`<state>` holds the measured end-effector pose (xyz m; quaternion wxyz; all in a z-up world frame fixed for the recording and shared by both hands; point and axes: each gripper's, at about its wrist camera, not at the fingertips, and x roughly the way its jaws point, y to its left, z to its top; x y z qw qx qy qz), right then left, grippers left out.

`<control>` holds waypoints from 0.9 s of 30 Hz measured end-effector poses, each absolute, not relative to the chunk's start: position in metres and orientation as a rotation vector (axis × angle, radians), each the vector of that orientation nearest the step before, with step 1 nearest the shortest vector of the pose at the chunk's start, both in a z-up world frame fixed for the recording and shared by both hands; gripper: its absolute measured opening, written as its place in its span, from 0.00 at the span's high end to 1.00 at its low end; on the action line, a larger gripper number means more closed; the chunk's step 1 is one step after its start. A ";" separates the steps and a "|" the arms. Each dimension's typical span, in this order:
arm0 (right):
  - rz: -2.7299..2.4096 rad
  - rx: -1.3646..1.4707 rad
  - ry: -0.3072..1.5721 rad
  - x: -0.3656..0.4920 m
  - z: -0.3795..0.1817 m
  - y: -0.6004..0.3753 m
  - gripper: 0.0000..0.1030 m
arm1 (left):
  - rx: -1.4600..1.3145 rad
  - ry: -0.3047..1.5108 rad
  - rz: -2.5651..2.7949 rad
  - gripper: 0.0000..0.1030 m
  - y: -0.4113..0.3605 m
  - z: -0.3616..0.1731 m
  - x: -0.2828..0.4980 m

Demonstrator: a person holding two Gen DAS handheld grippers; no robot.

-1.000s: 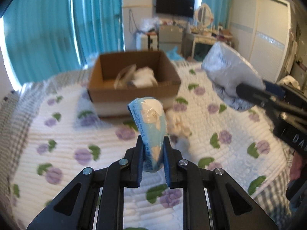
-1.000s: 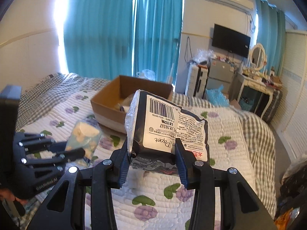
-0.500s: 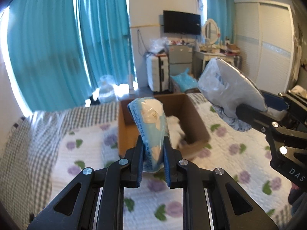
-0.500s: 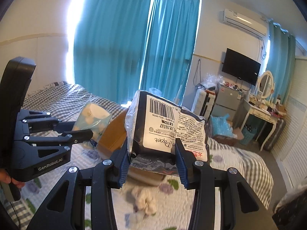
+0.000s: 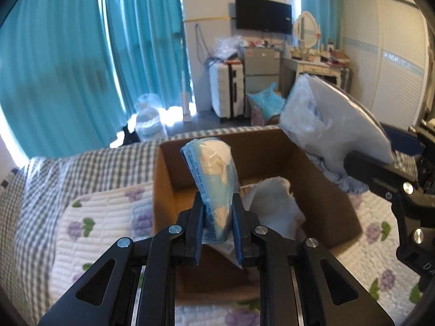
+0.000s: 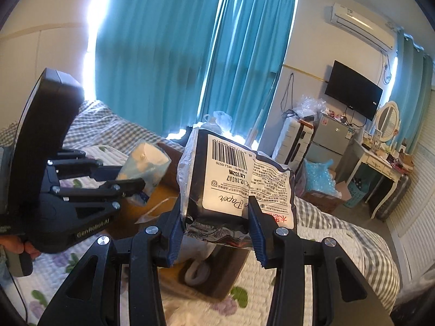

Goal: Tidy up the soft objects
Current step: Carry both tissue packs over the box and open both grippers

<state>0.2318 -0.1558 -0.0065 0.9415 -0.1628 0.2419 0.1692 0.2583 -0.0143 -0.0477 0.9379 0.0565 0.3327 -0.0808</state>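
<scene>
Teal curtains; brown cardboard box

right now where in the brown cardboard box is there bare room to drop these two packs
Bare floor shows along the left wall of the brown cardboard box, beneath the light blue tissue pack in the left gripper. The right half is crowded with crumpled white plastic bags. The black-and-white barcoded paper pack sits in the right gripper.

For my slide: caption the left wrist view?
Left gripper holds a blue tissue pack above the cardboard box.
</scene>
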 end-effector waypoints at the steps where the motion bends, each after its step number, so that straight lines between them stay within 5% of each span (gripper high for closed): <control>1: 0.346 -0.334 0.498 0.236 -0.008 -0.155 0.59 | 0.118 0.679 -0.167 0.81 -0.014 -0.050 0.262; 7: 0.373 -0.344 0.514 0.259 -0.015 -0.149 0.59 | 0.085 0.701 -0.165 0.72 -0.012 -0.055 0.271; 10: 0.366 -0.365 0.513 0.262 -0.019 -0.144 0.59 | 0.106 0.675 -0.129 0.49 -0.010 -0.052 0.265; 12: 0.363 -0.367 0.513 0.263 -0.021 -0.144 0.59 | 0.118 0.653 -0.108 0.19 -0.007 -0.047 0.260; 19: 0.348 -0.381 0.518 0.272 -0.027 -0.137 0.56 | 0.141 0.592 -0.091 0.18 0.015 -0.032 0.245; 23: 0.344 -0.333 0.513 0.282 -0.028 -0.135 0.24 | 0.148 0.582 -0.071 0.18 0.026 -0.029 0.237; 27: 0.319 -0.300 0.512 0.269 -0.021 -0.142 0.22 | 0.138 0.575 -0.051 0.18 0.035 -0.022 0.223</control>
